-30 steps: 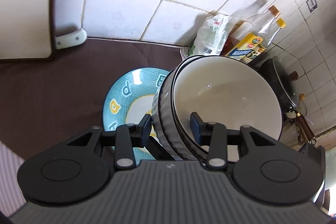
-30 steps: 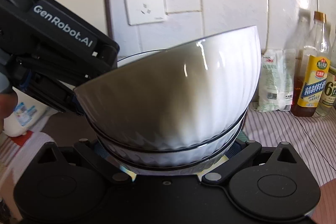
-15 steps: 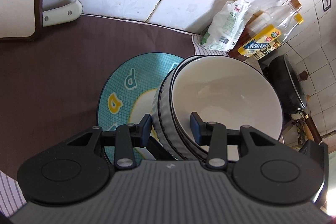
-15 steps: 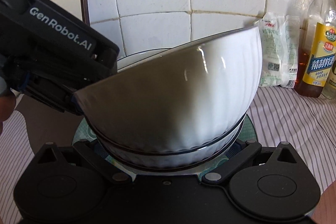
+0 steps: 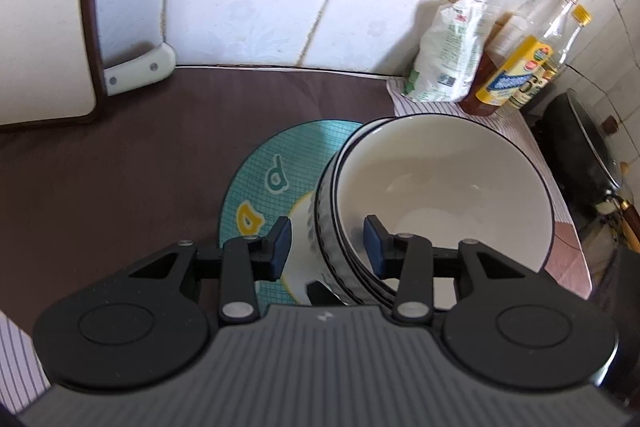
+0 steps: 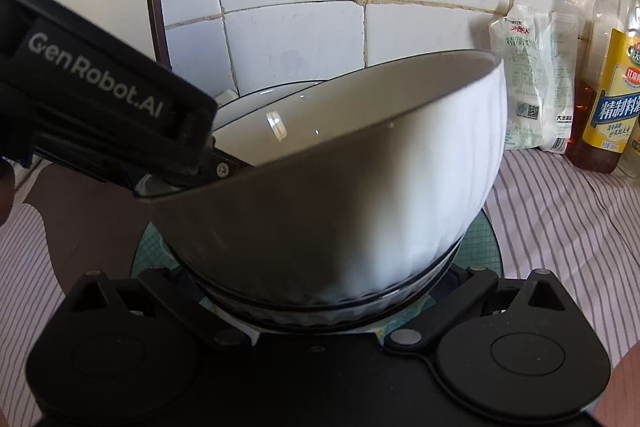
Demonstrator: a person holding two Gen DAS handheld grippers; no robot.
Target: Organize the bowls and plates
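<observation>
The left gripper (image 5: 326,247) angled steeply downward with one blue pad (image 5: 279,247) outside and one inside the stacked bowls' (image 5: 440,187) rim, while the right gripper's (image 6: 320,291) fingertips were hidden beneath them.

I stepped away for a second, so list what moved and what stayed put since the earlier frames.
The stacked bowls have come down toward the teal plate, which now looks larger beneath them. The left tool went down with them and the right tool came down too. In the left wrist view a gap now shows beside the outer left pad. Unchanged: left fingers straddling the rim, bottles and bag at the wall.
</observation>
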